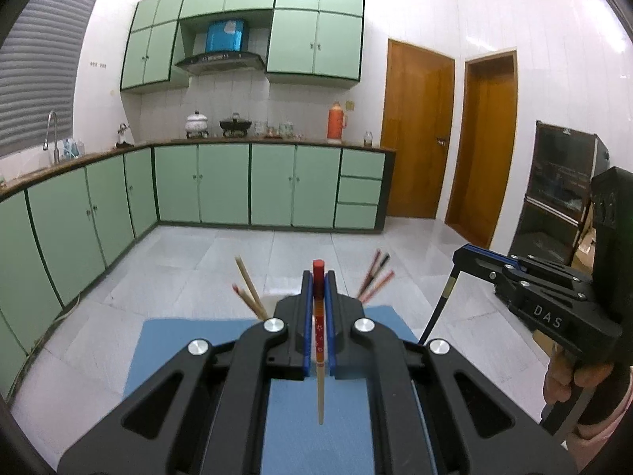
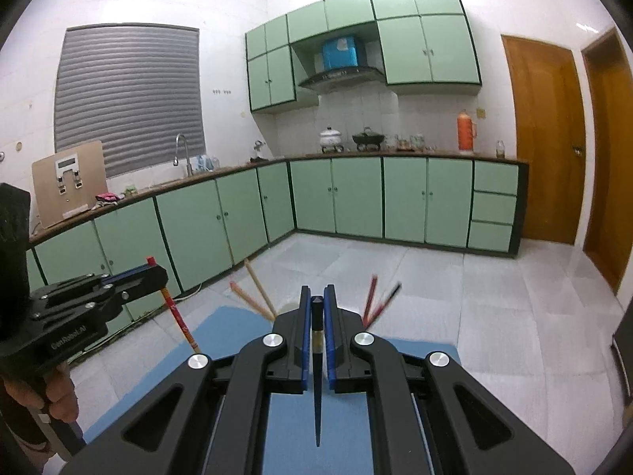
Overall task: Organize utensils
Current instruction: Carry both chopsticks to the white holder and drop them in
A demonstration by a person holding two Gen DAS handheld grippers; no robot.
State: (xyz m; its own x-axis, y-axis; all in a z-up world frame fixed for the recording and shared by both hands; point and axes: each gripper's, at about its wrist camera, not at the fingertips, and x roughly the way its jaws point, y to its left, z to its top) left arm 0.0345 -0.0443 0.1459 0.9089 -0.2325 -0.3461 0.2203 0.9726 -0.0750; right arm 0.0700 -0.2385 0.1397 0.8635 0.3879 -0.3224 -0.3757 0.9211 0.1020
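Both tongs are clamped — left gripper [image 1: 319, 277] on a red chopstick [image 1: 319, 328], right gripper [image 2: 317, 297] on a dark chopstick [image 2: 317, 376]. Just ahead, the holder [image 1: 273, 300] awaits; each must be lowered tip-first.

Both wrist views face the kitchen cabinets [image 1: 221, 186].

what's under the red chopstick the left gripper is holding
Beneath the red chopstick, clamped in the left gripper, lies a blue mat. Its tapered tip hangs above the mat. The gripper's body hides the rest below.
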